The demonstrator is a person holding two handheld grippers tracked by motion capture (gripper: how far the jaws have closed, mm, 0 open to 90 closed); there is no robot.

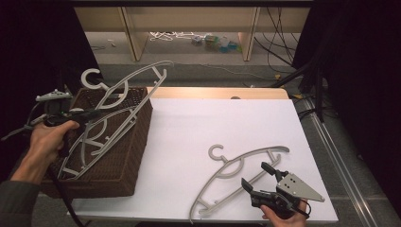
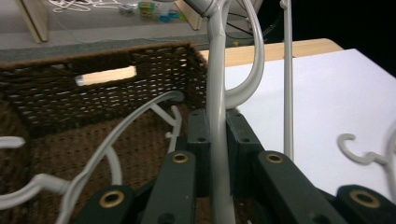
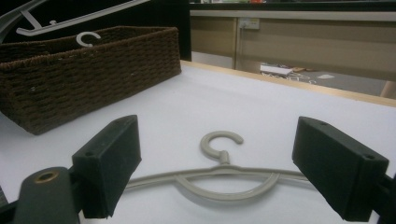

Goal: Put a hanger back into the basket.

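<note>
The left gripper [image 2: 219, 154] is clamped on a grey plastic hanger [image 1: 124, 87] raised above the brown wicker basket [image 1: 124, 163], where another hanger [image 1: 101, 137] lies. The right gripper [image 3: 219, 172] stands spread wide just beside a third hanger [image 1: 241, 163] flat on the white table [image 1: 189, 127]. No writing is legible.

Brown woven basket [image 1: 124, 156], grey hangers [image 1: 236, 165], white tbl [image 1: 213, 123].

Out back, wooden shelf legs [image 1: 134, 38] stand on the grey floor [image 1: 189, 59], white cord [image 1: 170, 35] and small clutter [image 1: 215, 42] between, black cables [image 1: 279, 42] alongside.
</note>
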